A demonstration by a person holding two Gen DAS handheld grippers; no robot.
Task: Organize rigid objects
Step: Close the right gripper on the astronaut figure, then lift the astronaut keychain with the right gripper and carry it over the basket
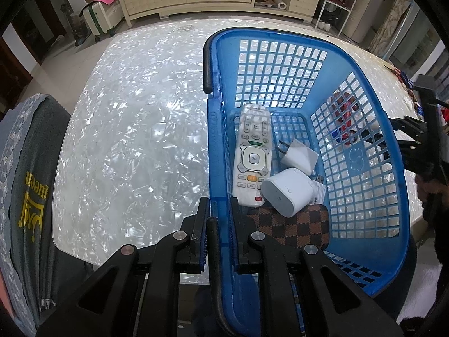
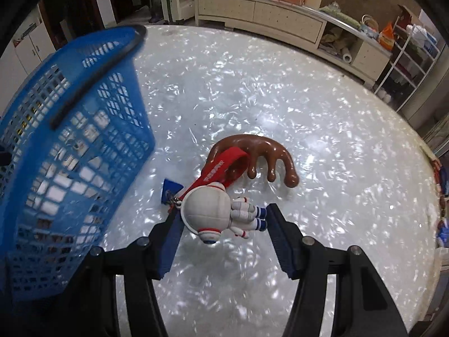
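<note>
Between my right claw (image 2: 221, 224) fingers sits the astronaut keychain (image 2: 207, 213), gripped narrow, its long axis crosswise from nine to three o'clock. The blue basket (image 2: 70, 151) lies at nine o'clock; my left claw (image 1: 219, 224) clamps its rim (image 1: 212, 129) on the surface (image 2: 308, 112).

Astronaut keychain (image 2: 209, 213) in right gripper (image 2: 221, 216)
</note>
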